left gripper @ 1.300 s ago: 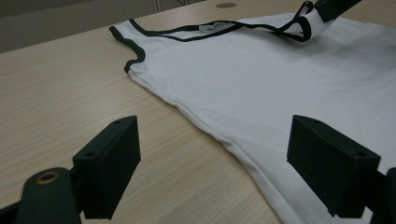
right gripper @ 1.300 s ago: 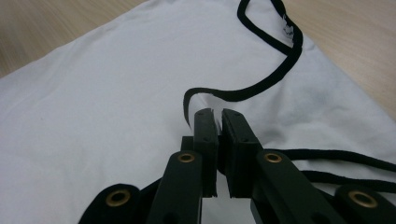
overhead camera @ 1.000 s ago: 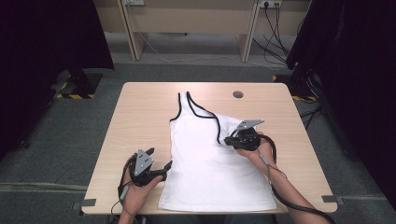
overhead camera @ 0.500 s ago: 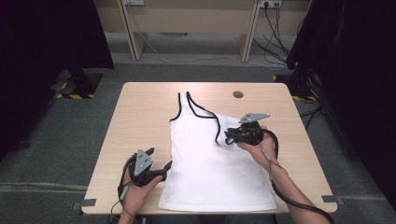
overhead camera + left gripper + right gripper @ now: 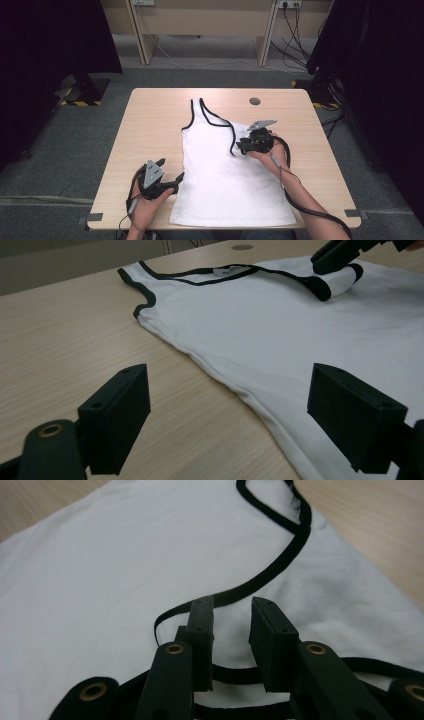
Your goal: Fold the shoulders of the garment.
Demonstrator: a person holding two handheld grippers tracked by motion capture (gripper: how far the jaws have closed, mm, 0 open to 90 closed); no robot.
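Note:
A white tank top (image 5: 220, 175) with black trim lies flat on the wooden table (image 5: 150, 125), and its right strap is folded inward over the chest. My right gripper (image 5: 242, 146) rests at that fold, low over the cloth. Its jaws (image 5: 232, 615) have just been opening and stand a narrow gap apart. The black trim (image 5: 270, 570) curves past their tips, and no pad presses on it. My left gripper (image 5: 171, 170) hovers open beside the shirt's left side seam, nothing between its wide jaws (image 5: 230, 410). The left gripper view also catches the right gripper (image 5: 340, 252) at the folded strap.
A round cable hole (image 5: 255, 101) sits in the table's far side. Grey tape marks (image 5: 95, 217) stick at the near corners. Bare wood lies left and right of the shirt. Dark curtains and desk legs stand beyond the table.
My right gripper has shifted slightly across the folded strap, and its jaws have parted off the trim. The left hand has stayed still.

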